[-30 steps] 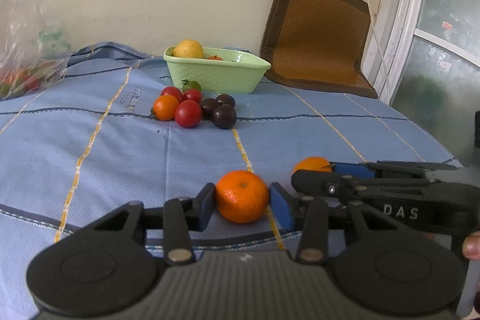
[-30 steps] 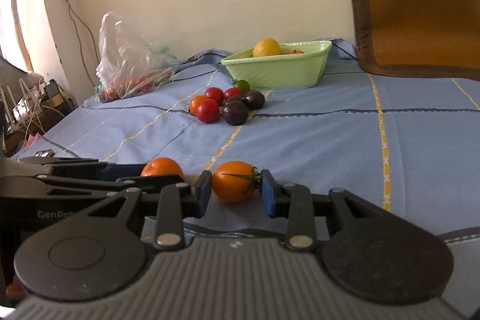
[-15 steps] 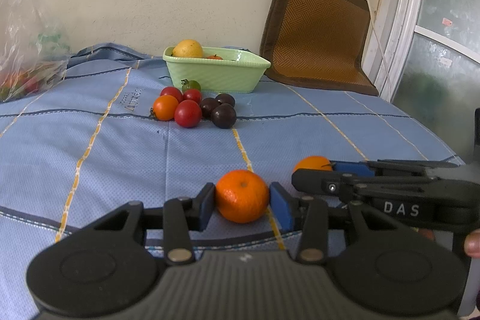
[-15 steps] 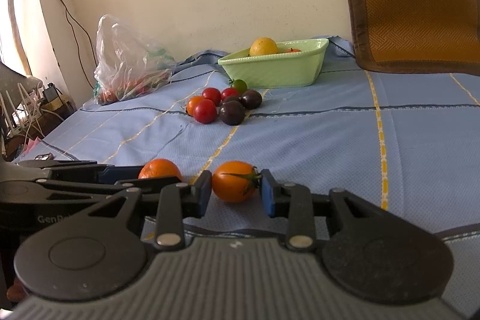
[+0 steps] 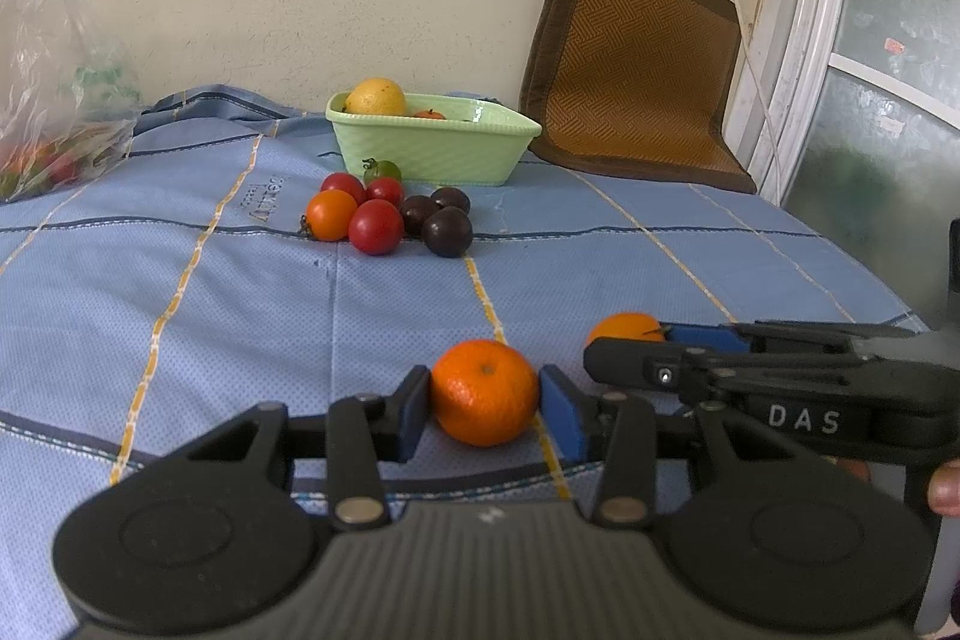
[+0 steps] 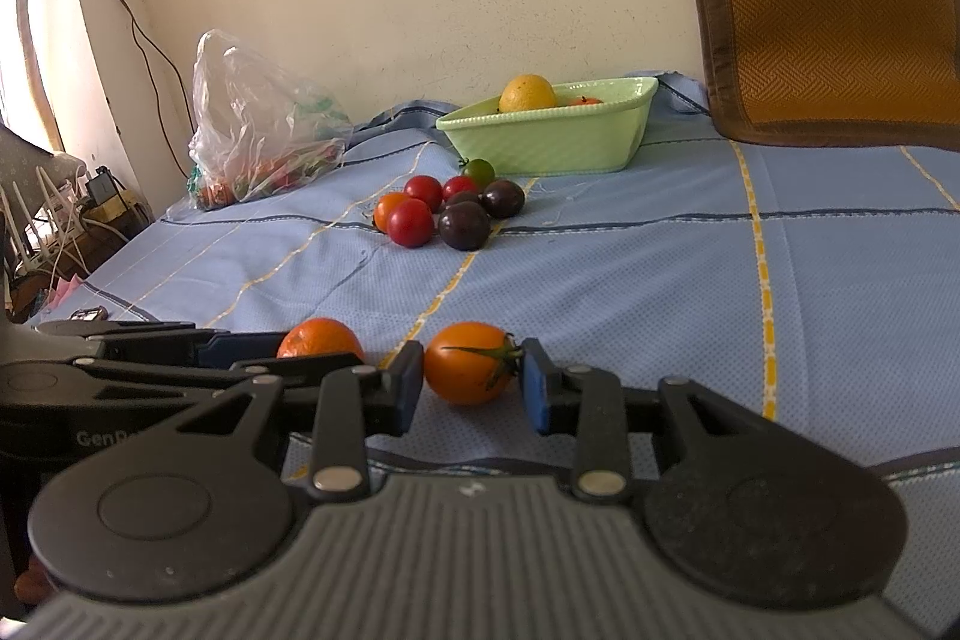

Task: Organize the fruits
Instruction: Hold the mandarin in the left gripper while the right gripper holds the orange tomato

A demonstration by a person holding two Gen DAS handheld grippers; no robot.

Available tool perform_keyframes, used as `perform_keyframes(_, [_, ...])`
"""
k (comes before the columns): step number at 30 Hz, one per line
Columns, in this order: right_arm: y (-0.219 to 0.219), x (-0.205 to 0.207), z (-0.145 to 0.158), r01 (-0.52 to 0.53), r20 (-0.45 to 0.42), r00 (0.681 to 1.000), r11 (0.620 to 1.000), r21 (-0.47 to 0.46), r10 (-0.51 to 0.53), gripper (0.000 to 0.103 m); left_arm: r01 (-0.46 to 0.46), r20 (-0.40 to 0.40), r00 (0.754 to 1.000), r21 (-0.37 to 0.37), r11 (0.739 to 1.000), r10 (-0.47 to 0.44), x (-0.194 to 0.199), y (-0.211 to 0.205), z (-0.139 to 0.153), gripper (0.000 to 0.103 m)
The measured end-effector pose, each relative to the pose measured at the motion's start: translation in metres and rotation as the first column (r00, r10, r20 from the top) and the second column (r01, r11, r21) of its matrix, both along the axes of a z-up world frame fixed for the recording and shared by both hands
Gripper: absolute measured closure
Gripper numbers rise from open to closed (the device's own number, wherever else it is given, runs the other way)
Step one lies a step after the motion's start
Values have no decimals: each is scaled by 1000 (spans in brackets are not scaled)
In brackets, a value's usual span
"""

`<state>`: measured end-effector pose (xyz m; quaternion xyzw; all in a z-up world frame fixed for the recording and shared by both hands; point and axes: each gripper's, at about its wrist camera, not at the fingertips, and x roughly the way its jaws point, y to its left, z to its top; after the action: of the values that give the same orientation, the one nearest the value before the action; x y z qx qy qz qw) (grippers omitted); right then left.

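Note:
My left gripper is shut on a mandarin orange low over the blue cloth. My right gripper is shut on an orange tomato with a green stem. Each gripper shows in the other's view, the right gripper to my right and the left gripper to my left. A light green basket at the back holds a yellow fruit and a small orange one. A pile of red, orange, green and dark tomatoes lies in front of it.
A clear plastic bag of produce sits at the back left. A brown woven mat leans on the wall at the back right. The cloth's right edge drops off near a glass door. Cables and clutter lie beyond the left edge.
Both grippers have barely moved and keep their hold on the fruit. The views have tilted slightly.

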<state>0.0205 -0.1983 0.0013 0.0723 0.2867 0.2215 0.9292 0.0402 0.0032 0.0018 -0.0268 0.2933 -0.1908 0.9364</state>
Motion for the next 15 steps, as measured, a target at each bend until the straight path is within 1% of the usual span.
perform_keyframes(6, [-1,-3,1,23,14,1000,1000,7,-23,66,-27,3,1000,-35,999,27,0,6,1,64])
perform_keyframes(12, [-2,-5,1,24,26,999,1000,9,-24,66,-31,11,999,-36,999,32,-1,7,1,64])
perform_keyframes(15, [-3,-4,1,18,23,1000,1000,18,-19,66,-33,-12,999,-63,997,32,3,11,3,64])
